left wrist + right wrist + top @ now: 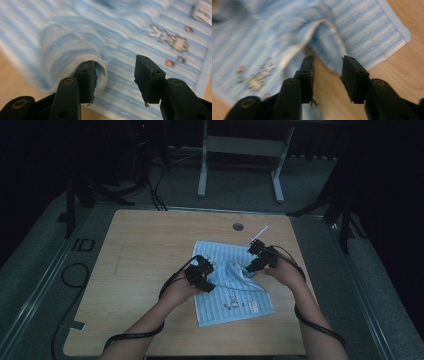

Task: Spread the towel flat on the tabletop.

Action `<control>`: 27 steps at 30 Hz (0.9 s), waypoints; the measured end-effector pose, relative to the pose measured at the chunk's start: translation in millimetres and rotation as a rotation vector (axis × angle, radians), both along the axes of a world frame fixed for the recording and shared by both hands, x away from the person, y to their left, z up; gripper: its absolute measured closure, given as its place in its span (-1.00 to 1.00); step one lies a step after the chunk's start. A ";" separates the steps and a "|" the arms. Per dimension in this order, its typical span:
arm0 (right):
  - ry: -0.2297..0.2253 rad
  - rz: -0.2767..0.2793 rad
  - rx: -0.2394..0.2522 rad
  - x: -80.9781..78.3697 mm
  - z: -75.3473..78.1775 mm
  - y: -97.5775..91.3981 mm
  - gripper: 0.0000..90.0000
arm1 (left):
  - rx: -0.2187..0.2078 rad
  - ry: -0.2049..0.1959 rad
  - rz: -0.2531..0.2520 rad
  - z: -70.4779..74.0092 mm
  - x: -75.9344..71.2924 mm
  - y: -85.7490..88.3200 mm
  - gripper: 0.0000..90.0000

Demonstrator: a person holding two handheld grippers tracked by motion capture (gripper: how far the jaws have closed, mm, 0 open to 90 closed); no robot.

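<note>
A light-blue striped towel [222, 254] with small cartoon prints lies rumpled on the wooden table [145, 250]. My left gripper [208, 281] hovers over the towel's left edge, and my right gripper [251, 266] is at its right edge, where a raised fold runs between them. In the left gripper view my left gripper [115, 80] is open; a rolled hump of towel [67, 50] rests against the outside of its left jaw, flat cloth beneath the gap. In the right gripper view my right gripper [328, 77] is open over bare wood, and a lifted towel fold [322, 35] sits just beyond its tips.
A round cable hole [238, 226] and a thin white stick [260, 233] sit on the table behind the towel. Beyond the table stands a white desk frame [202, 165]. Cables [75, 275] lie on the floor at the left.
</note>
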State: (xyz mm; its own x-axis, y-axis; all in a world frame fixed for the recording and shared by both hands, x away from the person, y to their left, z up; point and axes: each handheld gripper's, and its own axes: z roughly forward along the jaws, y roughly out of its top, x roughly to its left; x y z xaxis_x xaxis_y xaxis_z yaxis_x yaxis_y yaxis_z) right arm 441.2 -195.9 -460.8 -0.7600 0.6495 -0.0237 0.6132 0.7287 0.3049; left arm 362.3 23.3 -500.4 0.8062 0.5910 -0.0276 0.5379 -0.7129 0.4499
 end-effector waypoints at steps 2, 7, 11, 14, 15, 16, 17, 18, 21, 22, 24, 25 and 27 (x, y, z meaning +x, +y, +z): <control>0.020 -0.024 -0.020 9.4 -10.1 0.7 0.18 | 0.016 0.010 -0.020 -5.9 -6.2 -5.4 0.10; 0.069 -0.045 -0.065 23.0 -31.8 4.9 0.29 | 0.033 -0.003 -0.010 -16.3 -4.1 -7.8 0.09; 0.074 -0.042 -0.046 26.0 -35.6 5.0 0.82 | -0.004 -0.061 0.120 -13.7 17.3 6.4 0.26; 0.065 -0.039 -0.042 26.1 -31.1 2.1 0.97 | -0.007 -0.058 0.172 -13.3 34.5 16.9 0.56; 0.068 -0.035 -0.036 25.3 -28.7 1.4 0.97 | -0.010 -0.054 0.183 -13.2 39.0 19.8 0.70; 0.057 -0.029 -0.034 24.5 -26.0 0.5 0.98 | -0.014 -0.044 0.190 -13.4 42.7 22.1 0.81; 0.051 -0.032 -0.029 24.0 -23.0 -0.8 0.98 | -0.019 -0.039 0.193 -13.3 45.9 24.4 0.98; 0.042 -0.032 -0.021 24.0 -20.3 -2.9 0.98 | -0.024 -0.037 0.207 -13.4 48.9 26.9 0.98; 0.016 -0.047 -0.006 25.6 -13.6 -11.5 0.98 | -0.029 -0.017 0.221 -14.4 53.4 32.2 0.99; 0.013 -0.058 0.005 26.6 -12.2 -15.2 0.98 | -0.031 -0.005 0.220 -15.1 54.3 33.9 0.99; -0.008 -0.102 0.028 30.0 -10.5 -24.4 0.97 | -0.031 0.009 0.231 -17.8 55.7 36.7 0.99; -0.015 -0.119 0.042 31.8 -10.7 -29.1 0.97 | -0.027 0.017 0.228 -19.5 56.6 37.8 1.00; -0.011 -0.138 0.057 33.9 -12.2 -33.8 0.97 | -0.026 0.030 0.238 -22.8 58.8 40.3 0.99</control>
State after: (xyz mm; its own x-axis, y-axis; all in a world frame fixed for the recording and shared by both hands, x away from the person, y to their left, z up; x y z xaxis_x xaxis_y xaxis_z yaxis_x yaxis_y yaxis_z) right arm 475.2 -229.7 -473.0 -0.6637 0.7480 0.0087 0.7026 0.6193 0.3504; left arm 421.1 63.6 -523.2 0.6426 0.7633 -0.0669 0.7029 -0.5524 0.4481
